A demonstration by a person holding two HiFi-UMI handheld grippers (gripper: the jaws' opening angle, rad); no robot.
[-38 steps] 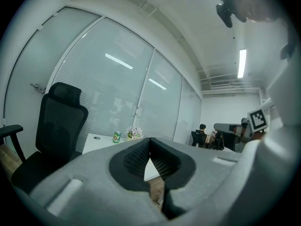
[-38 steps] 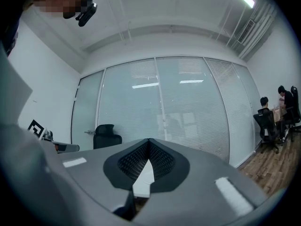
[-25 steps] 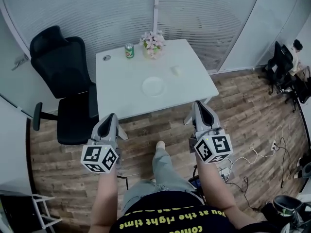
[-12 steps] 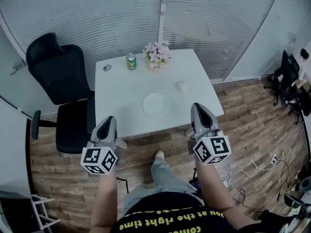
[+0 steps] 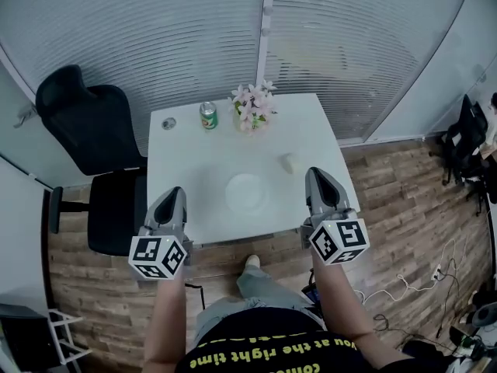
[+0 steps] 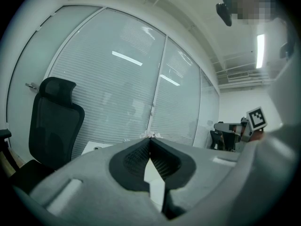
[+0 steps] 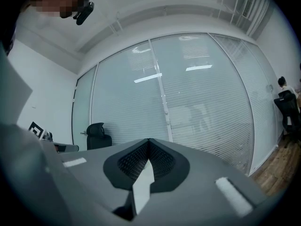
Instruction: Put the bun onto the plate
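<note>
A pale bun (image 5: 288,162) lies on the white table (image 5: 194,169), right of centre. The round white plate (image 5: 246,192) sits near the table's front edge, just left of and nearer than the bun. My left gripper (image 5: 172,198) hovers at the table's front left edge, and its jaws meet at the tips with nothing between them. My right gripper (image 5: 321,179) is at the front right edge, a short way nearer than the bun, jaws shut and empty. Both gripper views look level over the jaws at the glass wall; neither shows the bun or the plate.
A green can (image 5: 207,115) and a vase of pink flowers (image 5: 252,106) stand at the table's far side, with a small round cap (image 5: 169,123) at the far left. A black office chair (image 5: 97,158) is left of the table. Blinds-covered glass walls stand behind.
The person has walked toward the table; both grippers have come from over the wooden floor up to the table's front edge, still shut.
</note>
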